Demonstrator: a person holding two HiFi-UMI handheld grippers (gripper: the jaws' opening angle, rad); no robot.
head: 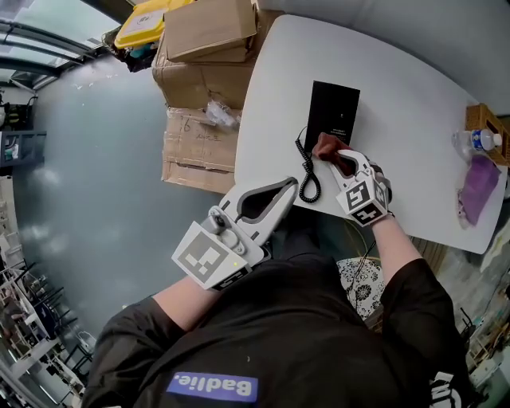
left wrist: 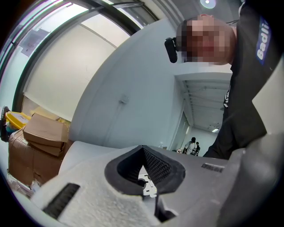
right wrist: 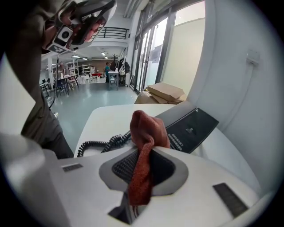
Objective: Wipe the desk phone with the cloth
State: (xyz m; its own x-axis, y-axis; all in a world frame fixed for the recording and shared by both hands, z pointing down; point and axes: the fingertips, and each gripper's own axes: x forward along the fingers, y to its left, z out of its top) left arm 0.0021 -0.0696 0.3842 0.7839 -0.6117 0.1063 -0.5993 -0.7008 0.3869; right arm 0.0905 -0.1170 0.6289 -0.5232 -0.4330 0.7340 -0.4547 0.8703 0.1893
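The black desk phone (head: 333,114) lies flat on the white table (head: 414,96), and its coiled cord (head: 307,171) runs toward the near edge. My right gripper (head: 338,156) is shut on a red-brown cloth (head: 329,148) at the phone's near end. In the right gripper view the cloth (right wrist: 149,128) bunches out between the right gripper (right wrist: 147,148) jaws, with the phone (right wrist: 191,129) just beyond. My left gripper (head: 288,186) hangs off the table's near left edge, tips by the cord. It is shut and empty in the left gripper view (left wrist: 143,150).
Cardboard boxes (head: 203,48) and a yellow bin (head: 143,20) stand beside the table's left side. A water bottle (head: 476,142), a wooden box (head: 488,121) and a purple item (head: 478,187) sit at the table's right end.
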